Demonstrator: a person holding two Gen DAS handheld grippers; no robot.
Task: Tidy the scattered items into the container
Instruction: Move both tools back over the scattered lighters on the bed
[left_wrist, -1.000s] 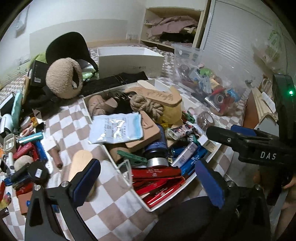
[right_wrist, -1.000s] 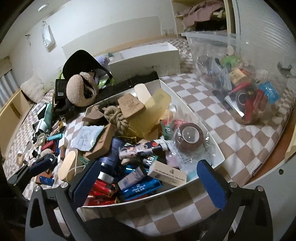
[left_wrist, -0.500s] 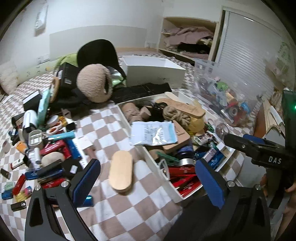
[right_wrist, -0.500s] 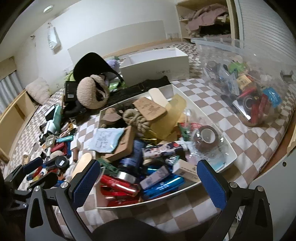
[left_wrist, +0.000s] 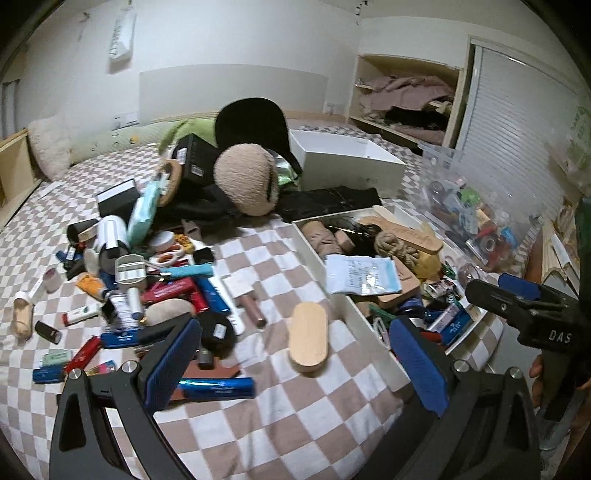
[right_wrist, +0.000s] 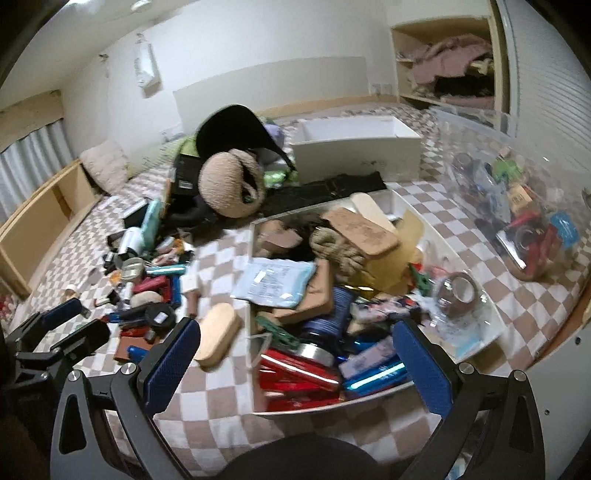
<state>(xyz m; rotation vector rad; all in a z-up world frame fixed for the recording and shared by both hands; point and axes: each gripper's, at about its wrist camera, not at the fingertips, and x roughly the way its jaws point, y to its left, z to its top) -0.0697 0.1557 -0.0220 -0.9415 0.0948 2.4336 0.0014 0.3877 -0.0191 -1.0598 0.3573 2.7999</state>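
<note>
We've got both tools empty right now: the left gripper hangs jaws wide apart over the checkered bedspread, and the right gripper is spread just as wide above the shallow white tray. The oval light-wood brush lies just beside the tray's near wall, with the scattered pile of tubes and pens further left. That tray's already heaped, so we reckon anything dropped on top could slide back out over the low rim.
</note>
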